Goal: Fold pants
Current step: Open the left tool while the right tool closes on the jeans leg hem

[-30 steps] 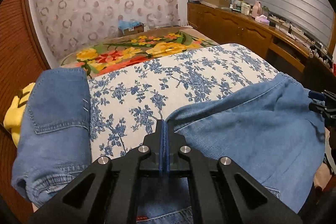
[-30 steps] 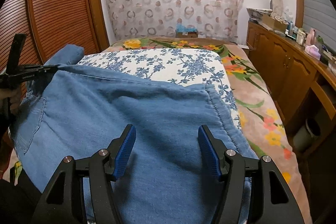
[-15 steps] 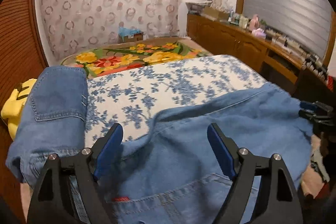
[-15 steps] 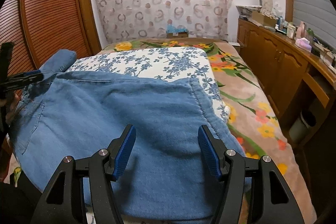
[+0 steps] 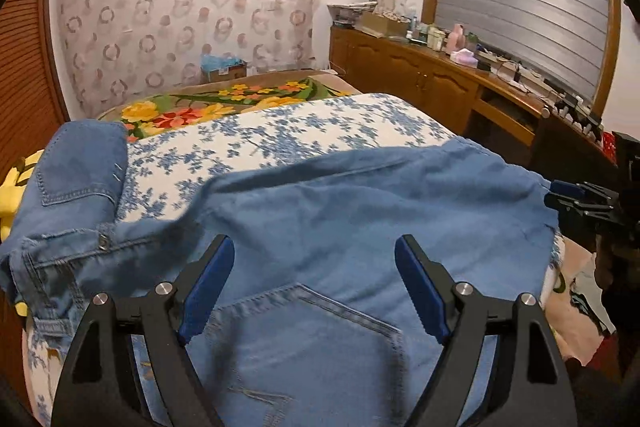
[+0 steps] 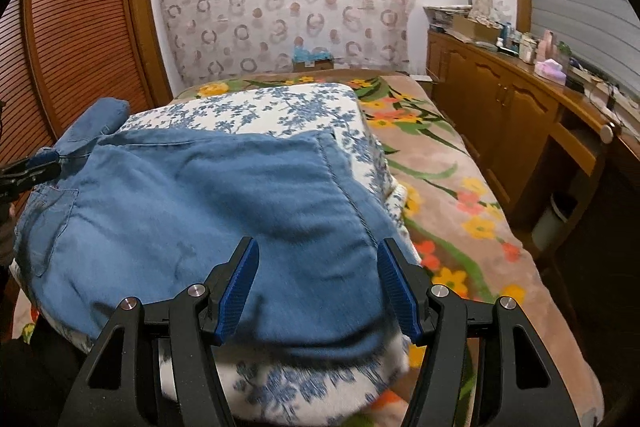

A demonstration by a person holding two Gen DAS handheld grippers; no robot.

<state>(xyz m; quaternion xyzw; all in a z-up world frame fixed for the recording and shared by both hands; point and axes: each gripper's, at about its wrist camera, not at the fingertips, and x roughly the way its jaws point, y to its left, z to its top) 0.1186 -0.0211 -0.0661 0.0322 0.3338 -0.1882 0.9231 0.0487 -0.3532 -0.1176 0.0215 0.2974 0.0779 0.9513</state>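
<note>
The pants [image 5: 360, 211] are light blue denim, folded over on themselves and spread across the near end of a white cushion with blue flowers [image 5: 288, 143], a stitched back pocket facing up near the left gripper [image 5: 315, 283] and another pocket on the part trailing off to the far left. Both the left gripper and the right gripper [image 6: 316, 287] hover over the denim with jaws apart, holding nothing.

Your pants [image 6: 208, 211] lie on the cushion [image 6: 264, 111], atop the blanket [image 6: 460, 195]. The cabinet [image 6: 500, 107] stands to the right.
</note>
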